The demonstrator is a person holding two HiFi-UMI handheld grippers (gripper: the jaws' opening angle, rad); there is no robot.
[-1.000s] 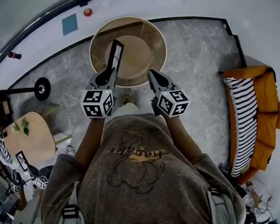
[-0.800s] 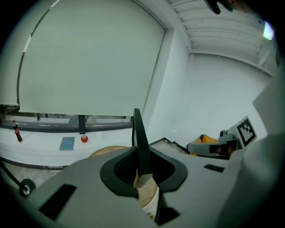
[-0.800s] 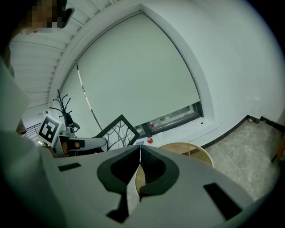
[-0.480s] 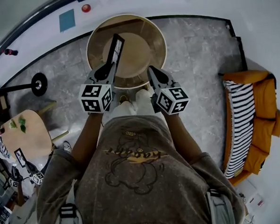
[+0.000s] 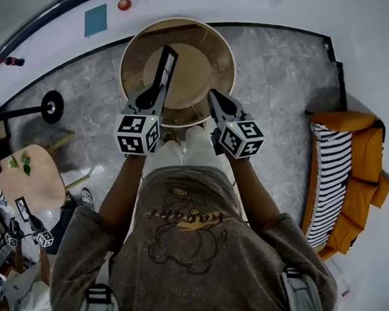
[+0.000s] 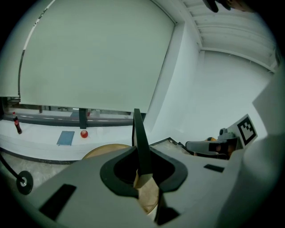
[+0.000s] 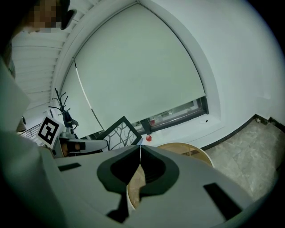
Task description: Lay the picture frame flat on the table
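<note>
**Picture frame: in hand, not yet laid flat**

- **Item:** picture frame (image 5: 162, 71), dark-edged, standing on edge and tilted over the near-left part of the round table (image 5: 221, 48).
- **Holder:** left gripper (image 5: 155, 96), jaws pinching the frame's lower edge.
- **Right gripper** (image 5: 212, 95): jaws pressed together, empty, at the table's near rim.
- **Done:** frame gripped and brought over the table.
- **Left:** lower it, lay it flat, release.

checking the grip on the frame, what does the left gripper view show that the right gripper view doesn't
Only the left gripper view: the picture frame edge-on, clamped in the left gripper, and a blue square. Only the right gripper view: the frame's branch-patterned face and the right gripper shut, empty. Both: the round table and a small red object.
</note>
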